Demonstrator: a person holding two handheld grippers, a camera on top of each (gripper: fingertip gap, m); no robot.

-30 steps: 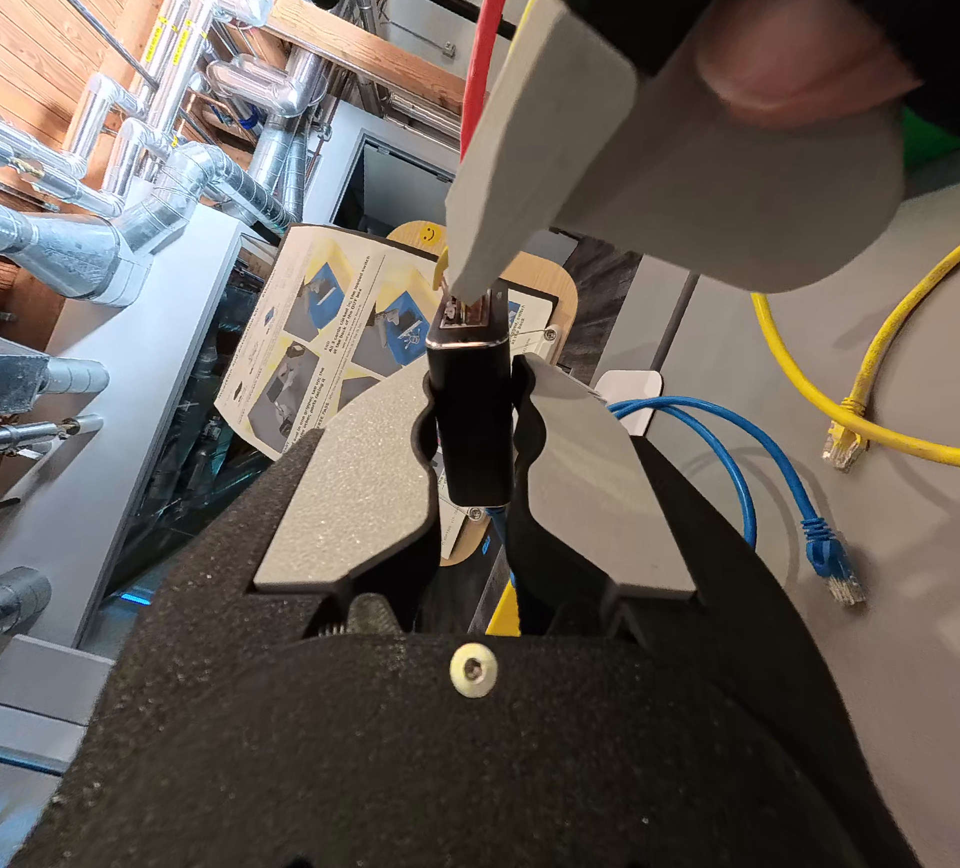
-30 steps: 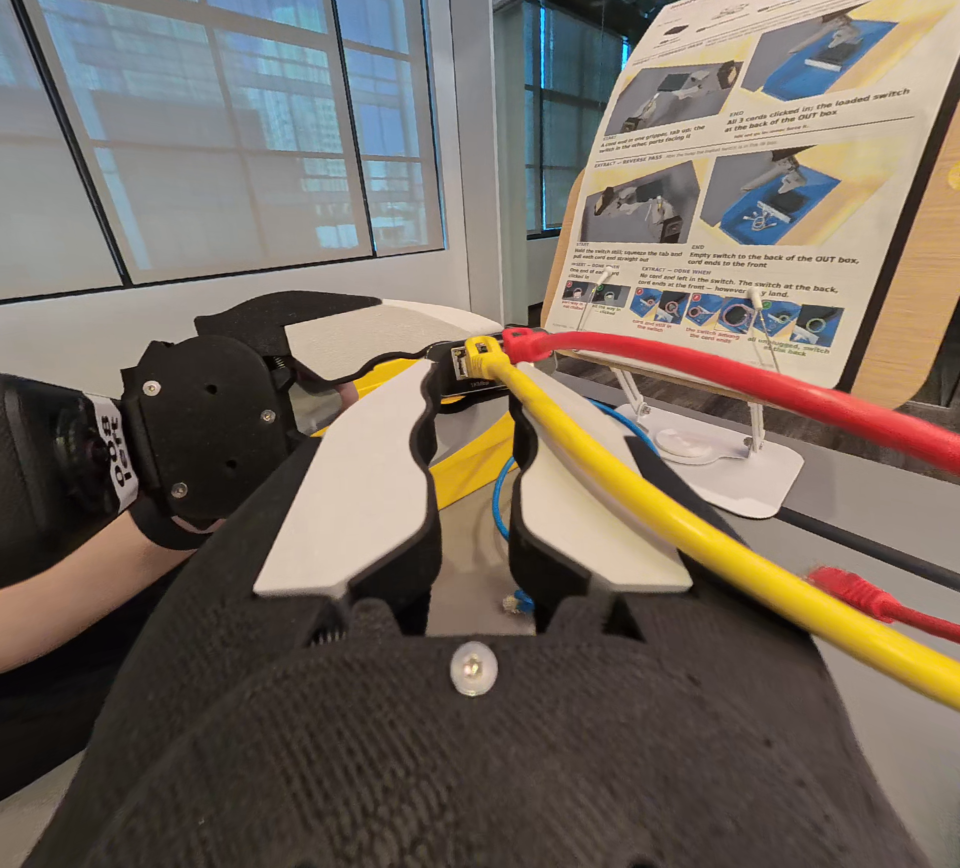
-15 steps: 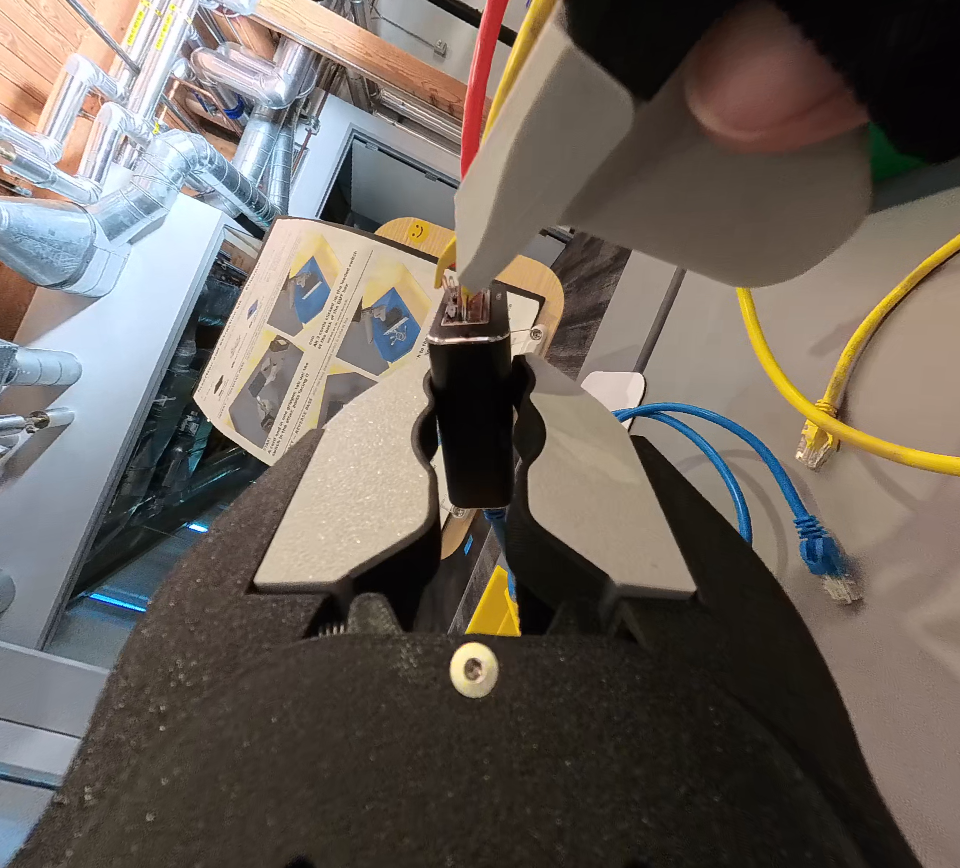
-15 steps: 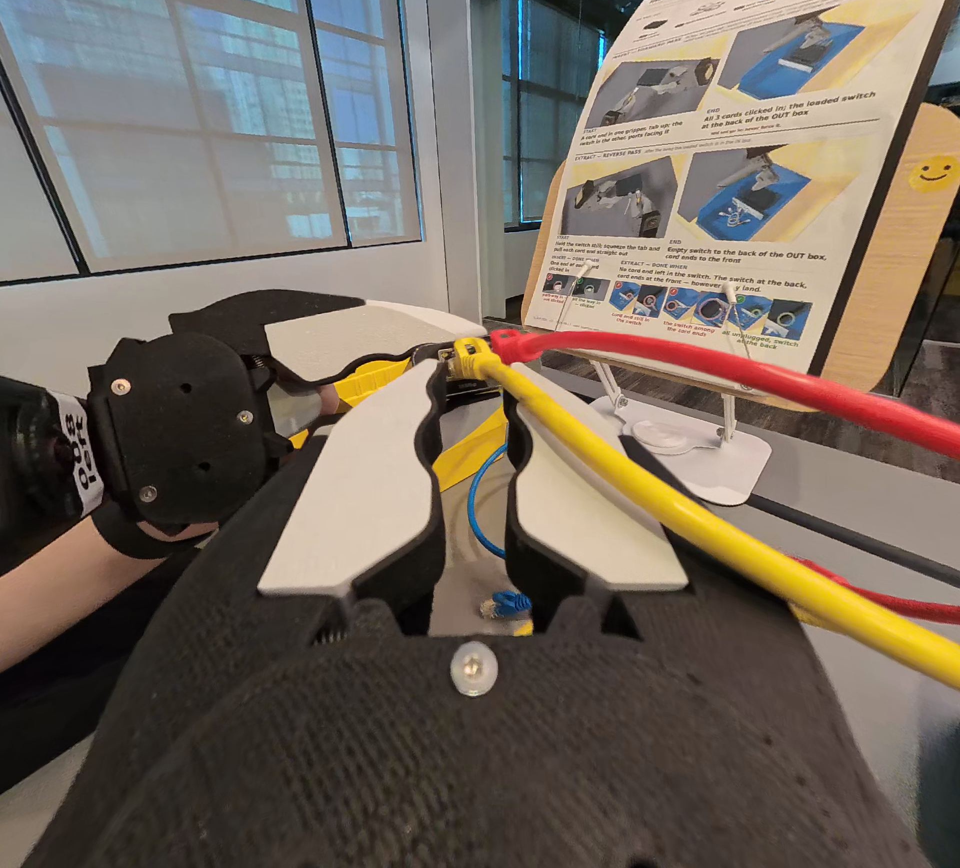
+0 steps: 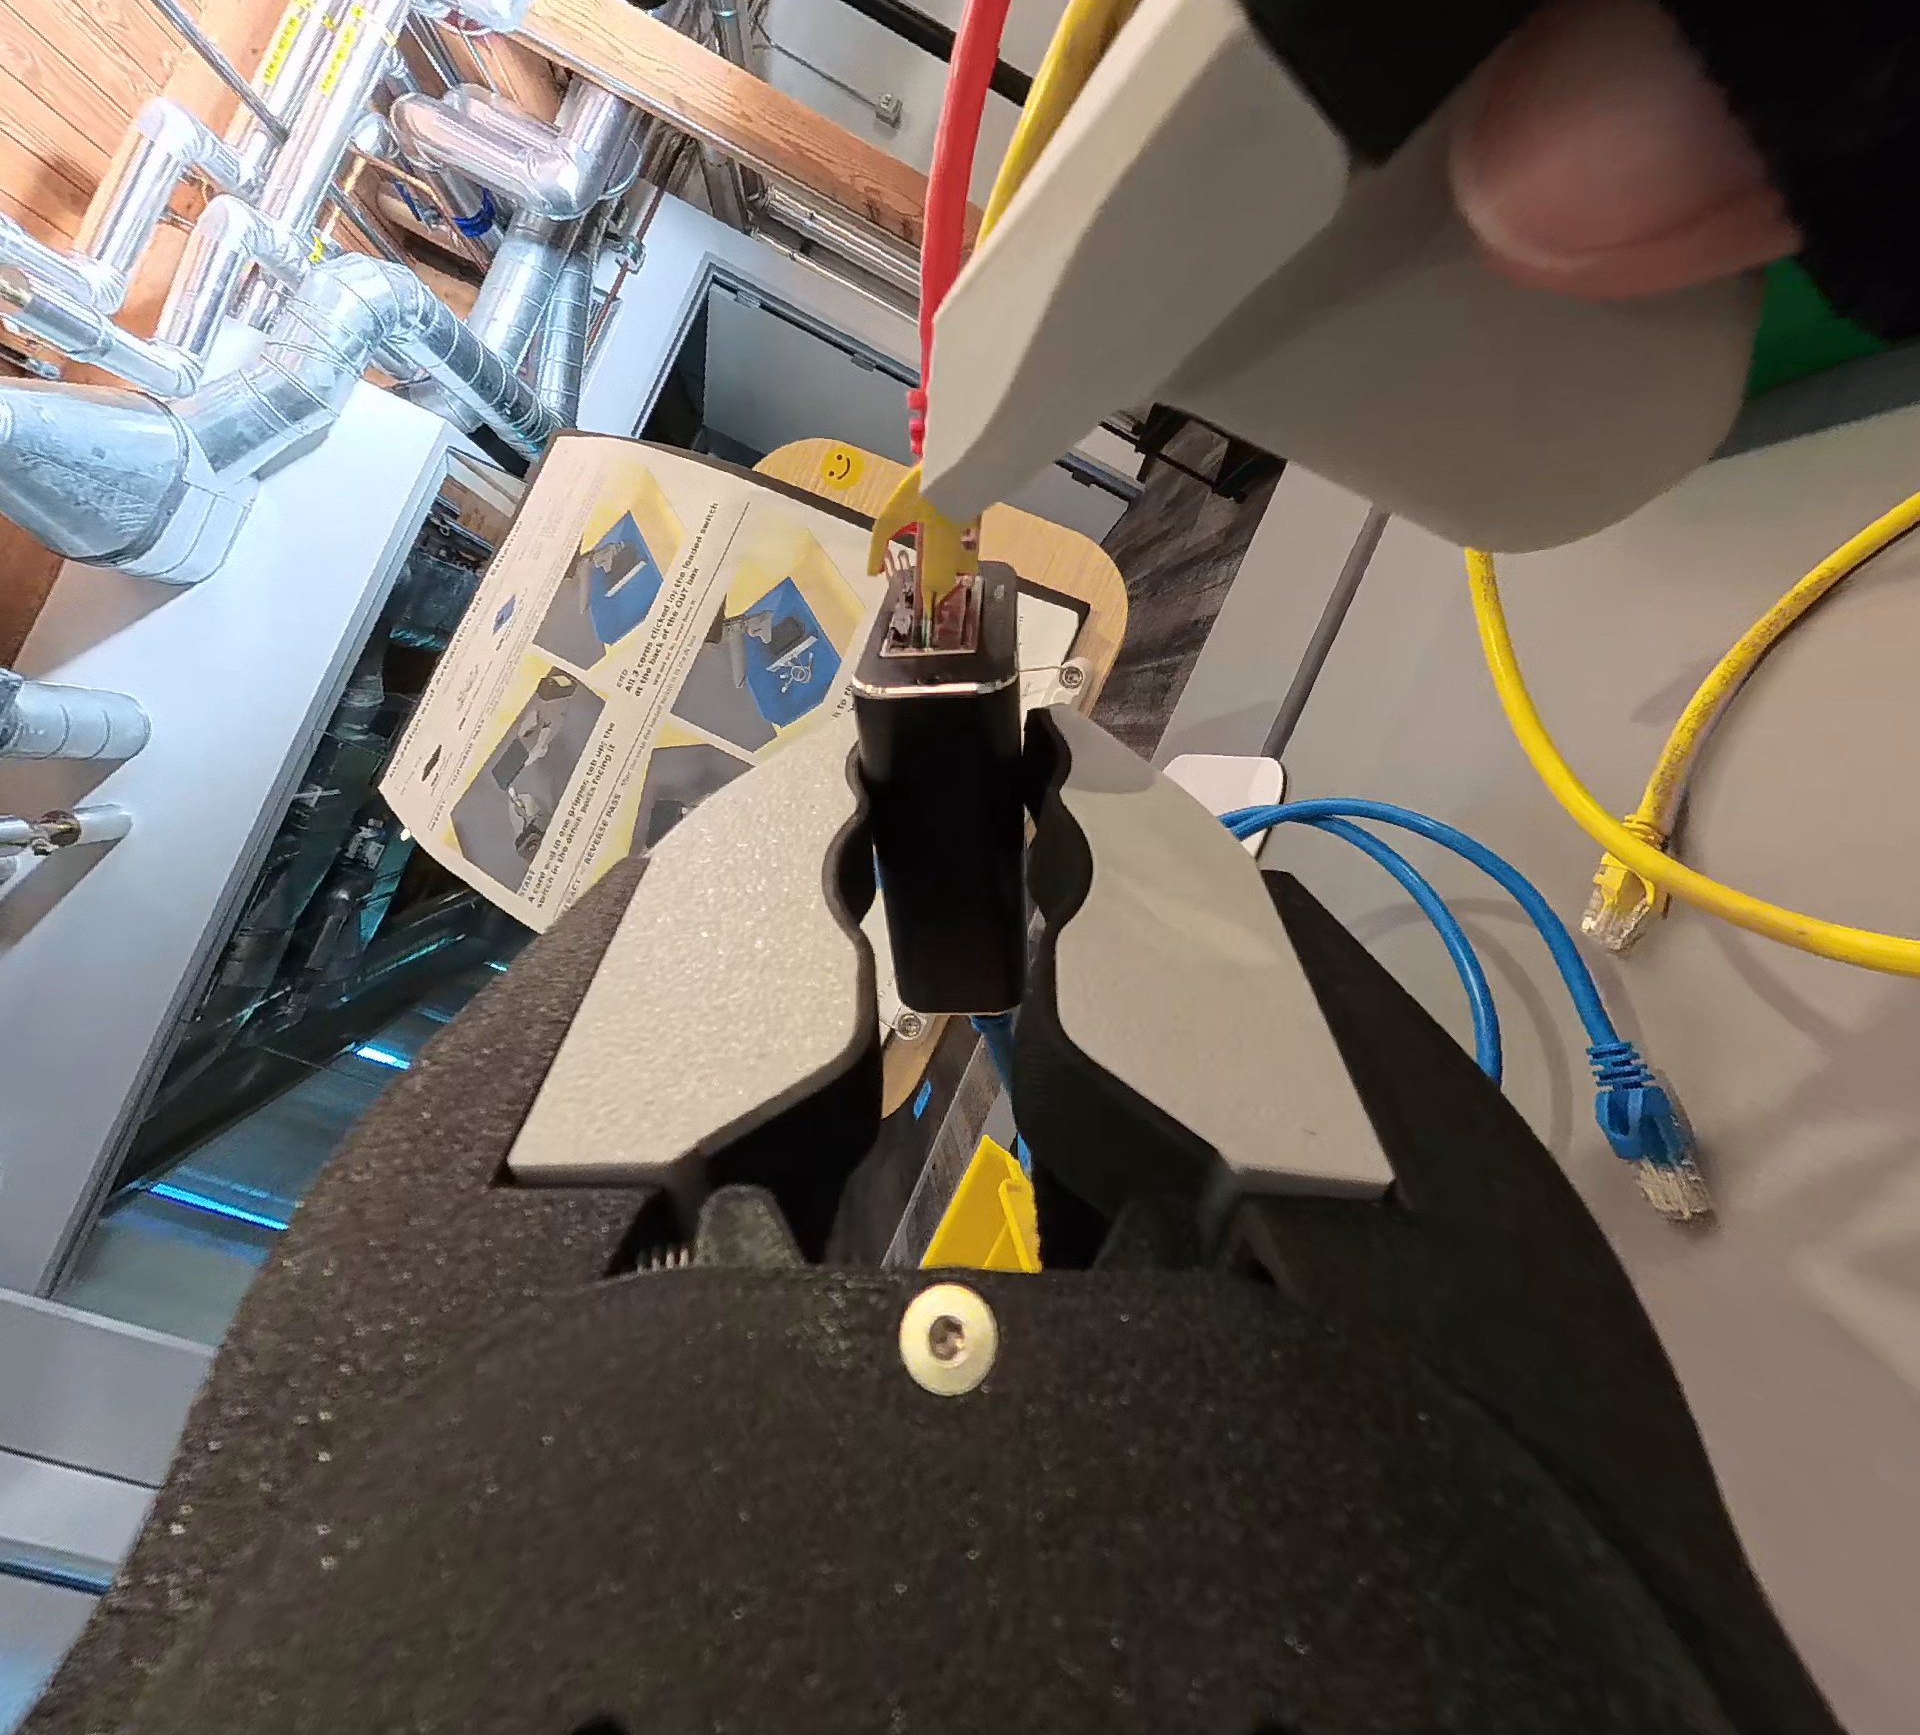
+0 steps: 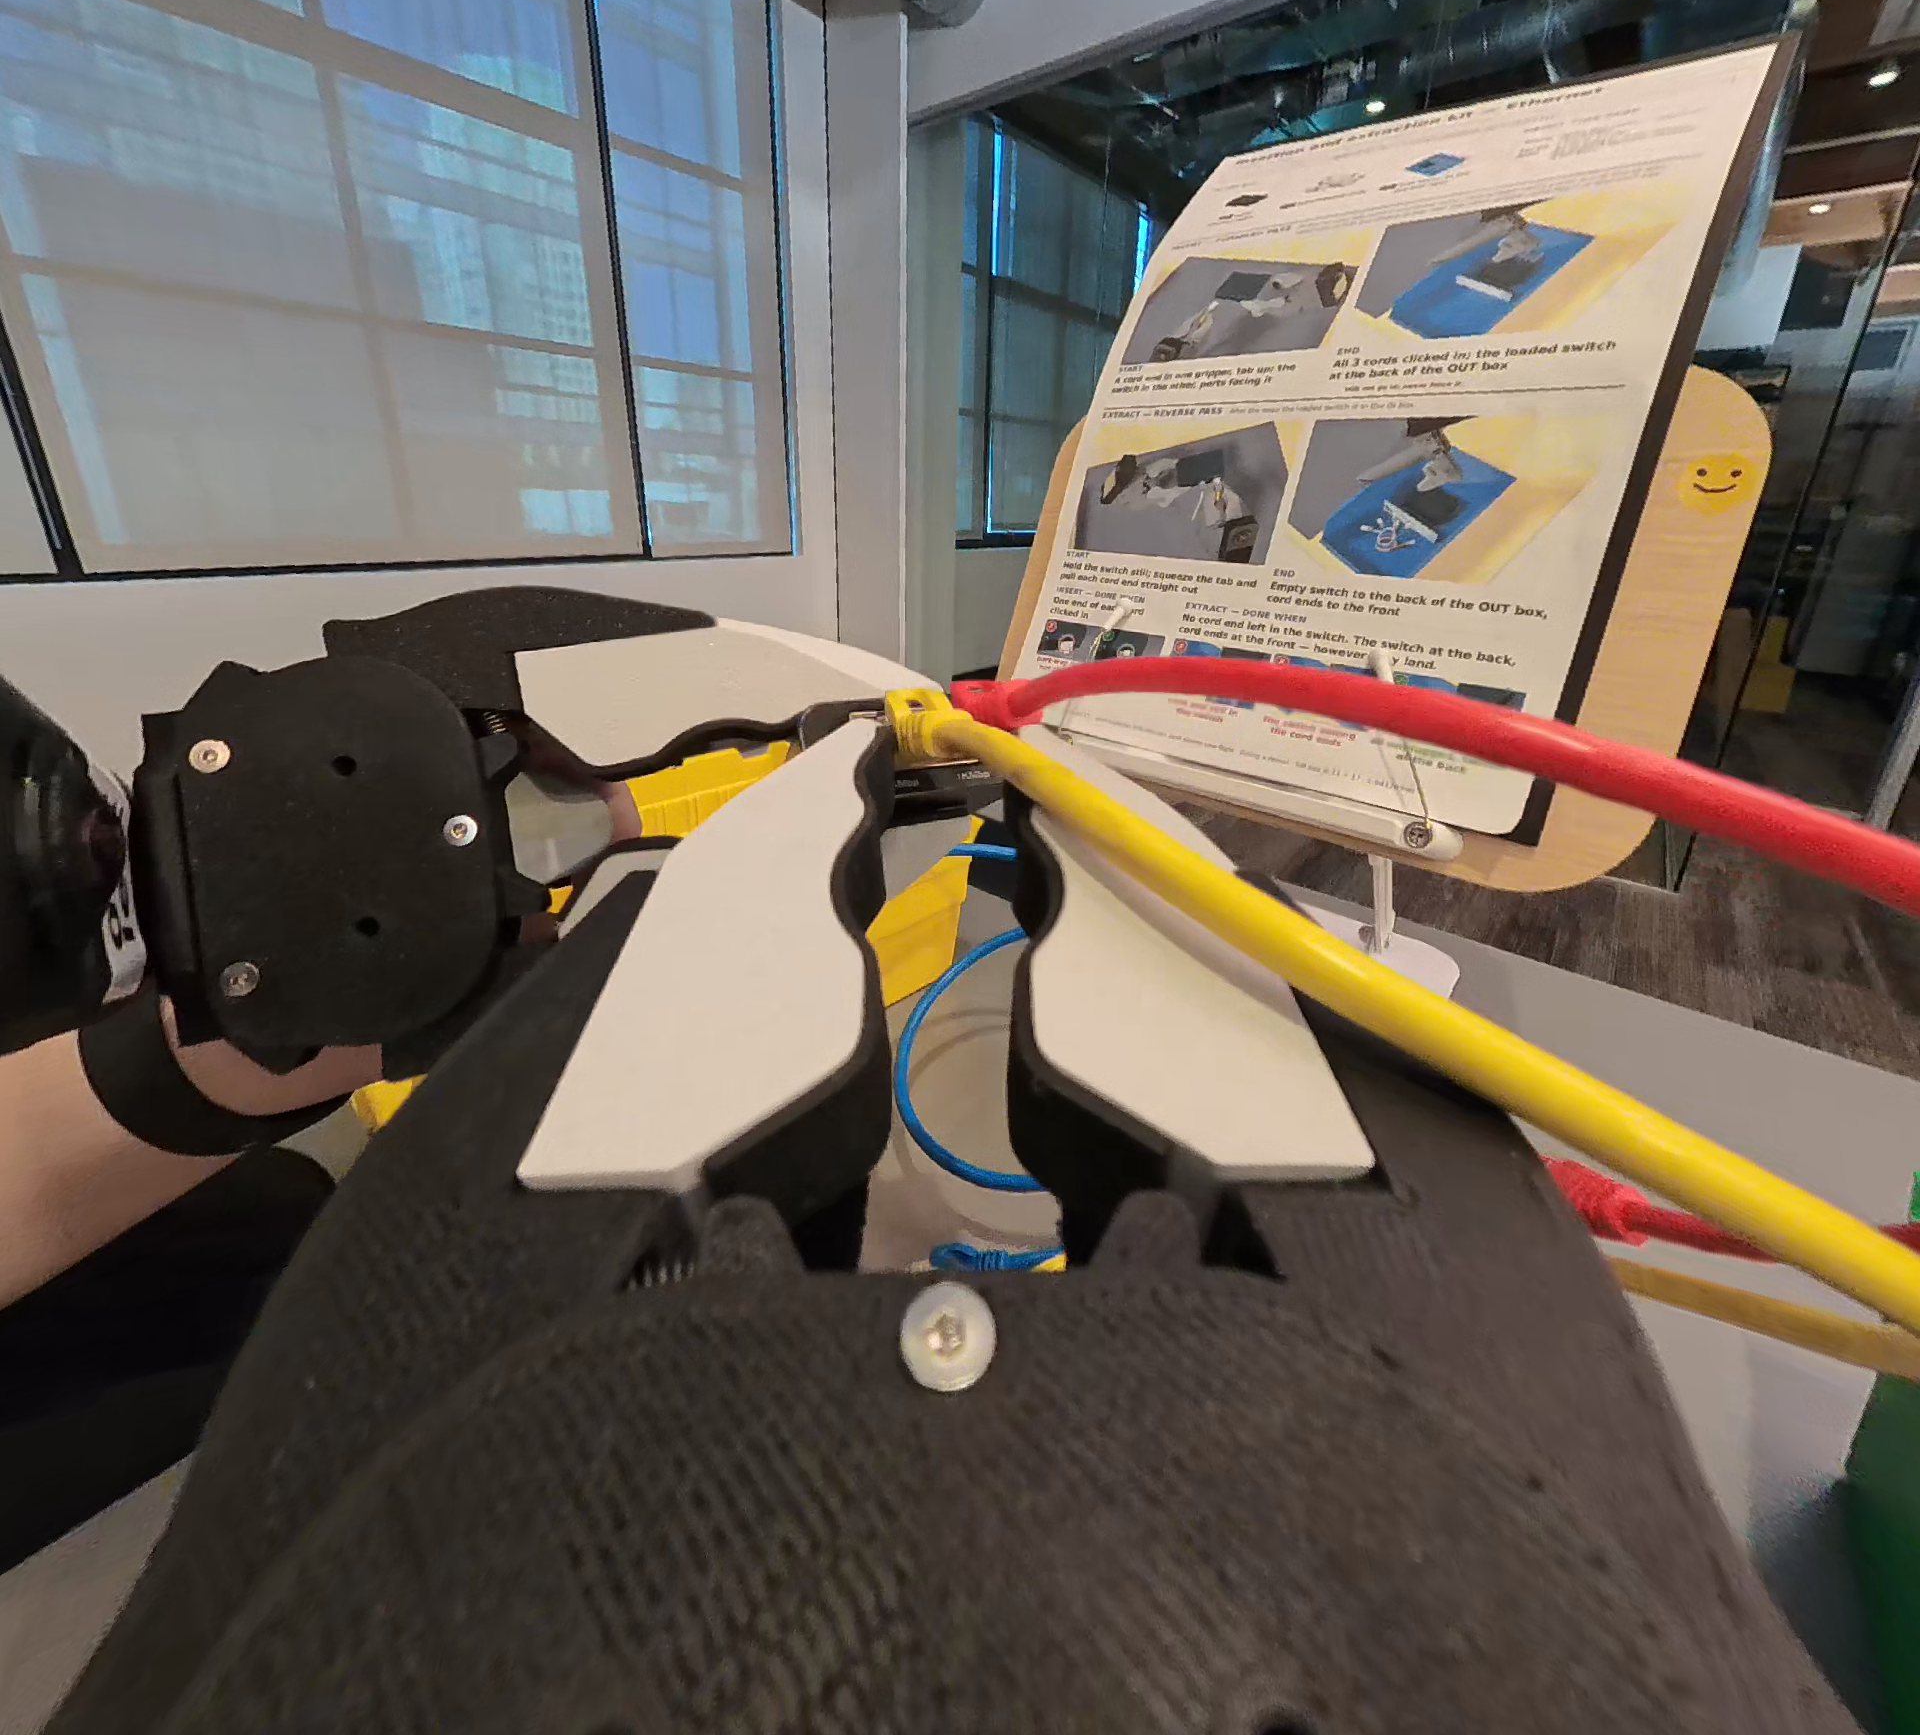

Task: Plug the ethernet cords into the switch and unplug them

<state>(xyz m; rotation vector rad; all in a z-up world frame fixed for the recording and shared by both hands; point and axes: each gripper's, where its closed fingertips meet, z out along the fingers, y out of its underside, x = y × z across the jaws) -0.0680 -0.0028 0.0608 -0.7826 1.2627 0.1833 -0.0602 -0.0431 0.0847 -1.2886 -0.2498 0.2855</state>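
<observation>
Your left gripper (image 5: 940,838) is clamped on the black switch (image 5: 943,812) at frame centre, both pads pressed to its sides, ports facing away from the camera. Your right gripper (image 6: 940,755) is partly closed at the yellow cord (image 6: 1351,984) where its plug (image 6: 914,724) meets the switch; whether the pads press it cannot be told. The red cord (image 6: 1455,719) is seated in the neighbouring port, while a blue cord (image 5: 1496,947) and another yellow cord's end (image 5: 1616,896) lie loose on the counter (image 5: 1714,750) at right.
</observation>
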